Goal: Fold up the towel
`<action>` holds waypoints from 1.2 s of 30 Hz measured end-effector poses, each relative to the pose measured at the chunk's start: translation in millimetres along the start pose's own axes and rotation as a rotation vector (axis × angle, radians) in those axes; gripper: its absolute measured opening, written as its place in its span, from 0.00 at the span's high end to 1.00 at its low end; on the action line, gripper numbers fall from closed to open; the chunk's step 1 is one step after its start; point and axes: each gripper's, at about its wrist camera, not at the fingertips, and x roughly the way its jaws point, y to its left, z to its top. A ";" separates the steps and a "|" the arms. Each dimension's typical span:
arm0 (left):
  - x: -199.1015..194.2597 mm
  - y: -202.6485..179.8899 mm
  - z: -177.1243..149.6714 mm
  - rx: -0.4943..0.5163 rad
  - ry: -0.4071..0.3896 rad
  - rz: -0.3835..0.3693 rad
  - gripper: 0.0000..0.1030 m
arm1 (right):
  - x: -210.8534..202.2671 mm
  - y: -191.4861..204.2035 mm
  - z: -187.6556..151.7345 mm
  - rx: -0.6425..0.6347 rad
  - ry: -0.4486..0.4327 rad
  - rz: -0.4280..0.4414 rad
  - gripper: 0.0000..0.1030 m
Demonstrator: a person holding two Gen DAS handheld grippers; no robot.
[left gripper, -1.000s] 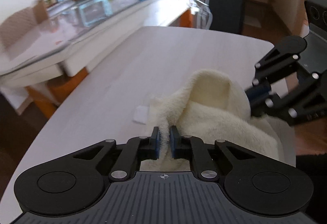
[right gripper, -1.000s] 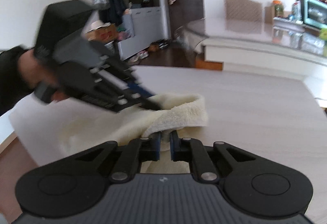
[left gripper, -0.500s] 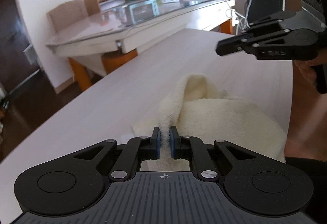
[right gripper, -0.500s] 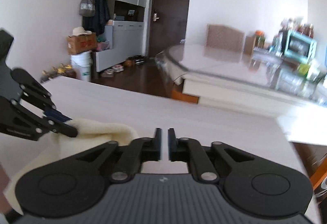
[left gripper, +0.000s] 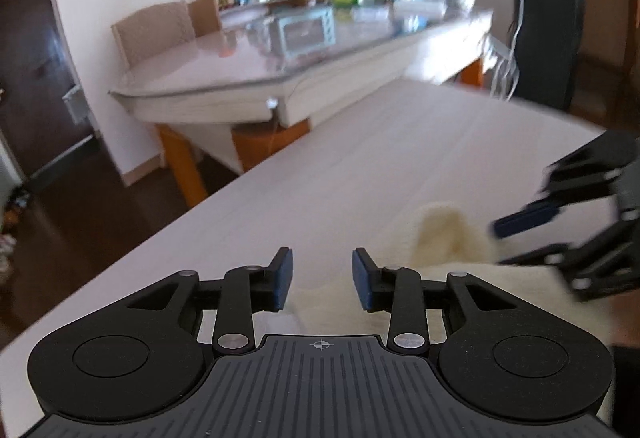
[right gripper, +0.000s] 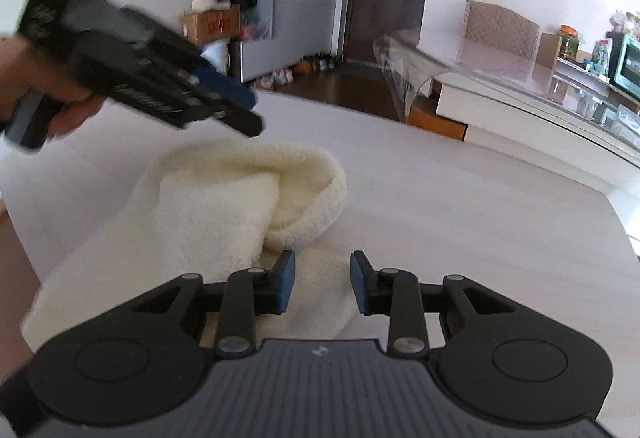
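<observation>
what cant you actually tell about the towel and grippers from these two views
- Towel, left wrist view: its near part is covered by the left gripper body.
- Towel's left edge, right wrist view: cut off by the frame, so the fold's neatness is unclear.
- Right gripper, seen from the left wrist view: motion-blurred.
- Towel's underside layers: hidden in both views.

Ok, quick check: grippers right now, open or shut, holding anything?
Left gripper: open, holding nothing; the towel lies on the table.
Right gripper: open, holding nothing, over the towel's near edge.
</observation>
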 end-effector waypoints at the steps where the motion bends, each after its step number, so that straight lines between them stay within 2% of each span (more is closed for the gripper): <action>1: 5.1 -0.6 -1.2 0.006 0.016 -0.007 0.65 | -2.2 0.3 -1.5 -0.008 0.005 -0.007 0.70; 6: 12.4 -1.9 -13.5 0.032 0.047 -0.017 0.65 | -5.2 -9.6 -5.4 0.010 0.023 -0.052 0.63; 13: -1.6 13.0 -34.0 0.010 0.075 0.106 0.63 | -12.8 -20.5 -11.7 0.014 0.049 -0.151 0.63; 18: -15.7 28.0 -48.3 -0.050 0.088 0.164 0.63 | -19.3 -30.7 -18.6 0.002 0.081 -0.264 0.63; 22: -24.1 29.2 -53.3 -0.055 0.108 0.206 0.63 | -24.2 -33.8 -23.5 -0.015 0.122 -0.362 0.63; 27: -28.4 28.2 -53.7 -0.044 0.132 0.224 0.62 | -22.8 -40.0 -24.0 -0.018 0.189 -0.461 0.63; 29: -30.0 27.4 -52.4 -0.045 0.141 0.229 0.58 | -22.8 -42.4 -23.6 -0.005 0.197 -0.475 0.63; 32: -38.6 25.0 -46.4 -0.060 0.100 0.235 0.58 | -32.5 -44.4 -17.7 0.053 0.109 -0.450 0.63; 34: -43.3 18.2 -31.5 -0.059 0.042 0.217 0.57 | -37.1 -42.8 -10.8 0.088 0.038 -0.394 0.61; 36: -42.1 12.4 -21.3 -0.046 0.012 0.188 0.50 | -36.5 -37.8 -4.3 0.104 -0.008 -0.309 0.55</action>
